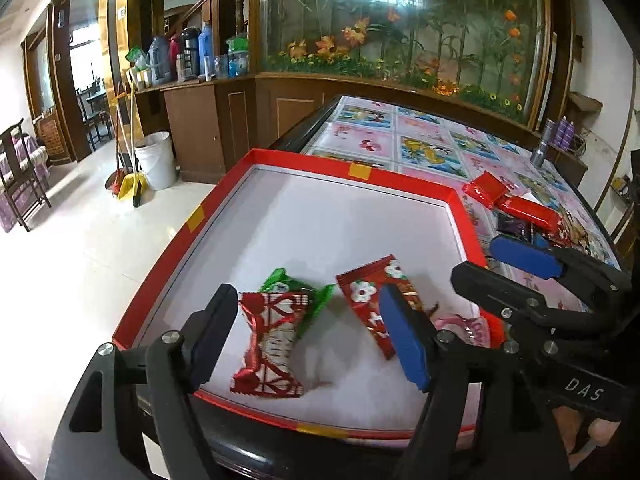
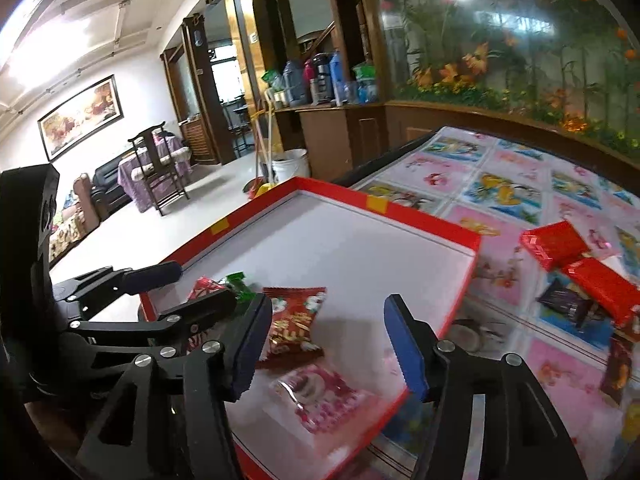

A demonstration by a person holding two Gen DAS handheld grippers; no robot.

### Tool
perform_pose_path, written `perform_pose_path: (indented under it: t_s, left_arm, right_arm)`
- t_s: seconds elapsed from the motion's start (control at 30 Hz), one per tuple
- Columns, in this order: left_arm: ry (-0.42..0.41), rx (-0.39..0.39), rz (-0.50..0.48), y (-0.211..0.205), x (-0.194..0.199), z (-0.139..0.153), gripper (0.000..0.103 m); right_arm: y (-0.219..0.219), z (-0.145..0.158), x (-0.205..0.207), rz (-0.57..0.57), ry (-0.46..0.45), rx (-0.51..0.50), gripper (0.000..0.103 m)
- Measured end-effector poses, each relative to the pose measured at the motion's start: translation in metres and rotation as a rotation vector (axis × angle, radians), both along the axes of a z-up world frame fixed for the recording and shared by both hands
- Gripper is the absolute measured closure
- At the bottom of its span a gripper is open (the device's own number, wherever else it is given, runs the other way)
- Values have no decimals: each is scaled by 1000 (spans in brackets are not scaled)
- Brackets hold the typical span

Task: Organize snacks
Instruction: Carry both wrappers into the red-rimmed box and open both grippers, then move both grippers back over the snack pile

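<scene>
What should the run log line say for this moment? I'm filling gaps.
stage: snacks dropped | left gripper: open over striped snack | right gripper: open over pink snack | red tray: four snacks

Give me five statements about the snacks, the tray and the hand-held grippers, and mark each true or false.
1. The red-rimmed tray holds several wrapped snacks. True.
2. The left hand-held gripper is clamped on the red-and-white snack. False: its jaws are open and the snack lies on the tray.
3. A green snack lies in the tray. True.
4. All the snacks are in the tray. False: the red packets lie on the tablecloth.
5. The right hand-held gripper holds a pink snack. False: it is open and empty.
</scene>
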State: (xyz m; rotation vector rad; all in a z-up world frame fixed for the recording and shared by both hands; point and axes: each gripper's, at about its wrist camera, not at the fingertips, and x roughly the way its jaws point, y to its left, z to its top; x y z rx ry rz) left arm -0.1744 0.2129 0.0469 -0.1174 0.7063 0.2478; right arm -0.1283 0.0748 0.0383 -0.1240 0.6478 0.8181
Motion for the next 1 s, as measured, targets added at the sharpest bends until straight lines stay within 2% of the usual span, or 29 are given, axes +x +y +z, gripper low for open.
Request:
perform_pose_path:
  t_s: [0.17,0.33,0.47,1.0]
  left_arm:
    - [-1,45,6,-18,-4,9,25]
    - [4,84,0,-35,-5,15,24]
    - [11,115,-8,-49,-4,19,23]
    - [45,222,-27,-87,10,25,20]
  right_arm:
    - [-31,13,-3,-55,-5,41,39]
    - [-60,22,-10,-108,-46,54,34]
    - [-84,28,-9,-143,-44,91,33]
    - [-143,27,5,-231,-23,164,31]
